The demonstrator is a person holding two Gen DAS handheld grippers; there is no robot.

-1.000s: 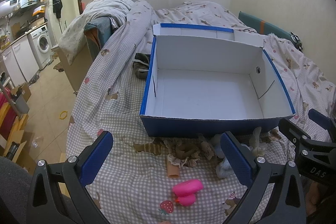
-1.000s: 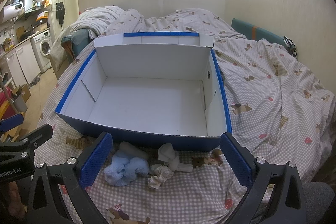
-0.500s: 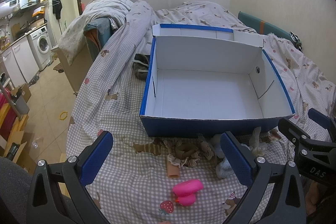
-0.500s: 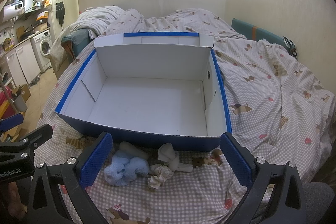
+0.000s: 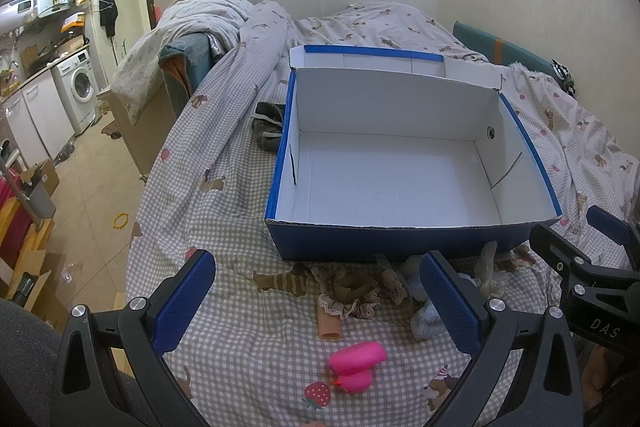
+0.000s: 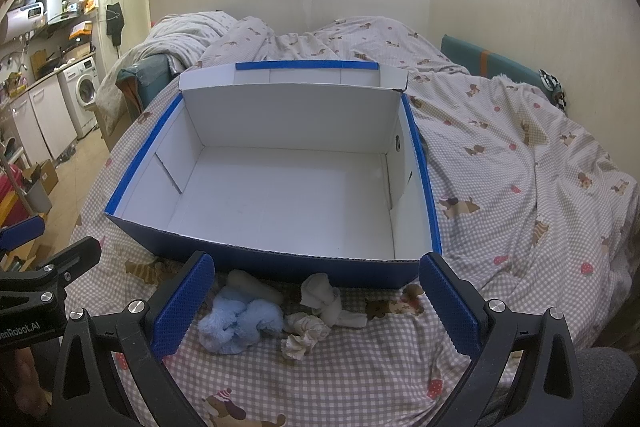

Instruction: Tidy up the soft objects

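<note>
Here, right gripper wide open, empty — blue plush between fingers, perhaps untouched, left gripper likewise.

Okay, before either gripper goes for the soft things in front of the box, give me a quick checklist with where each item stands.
1. Left gripper open and holding nothing: ok.
2. Right gripper open and holding nothing: ok.
3. Blue box open on top with nothing inside: ok.
4. Light blue fluffy item lies free between the right gripper's fingers: ok.
5. Pink toy lies apart from the lace-trimmed cloth: ok.
6. White sock separate from the cream scrunchie: cannot tell, they lie close together.
</note>
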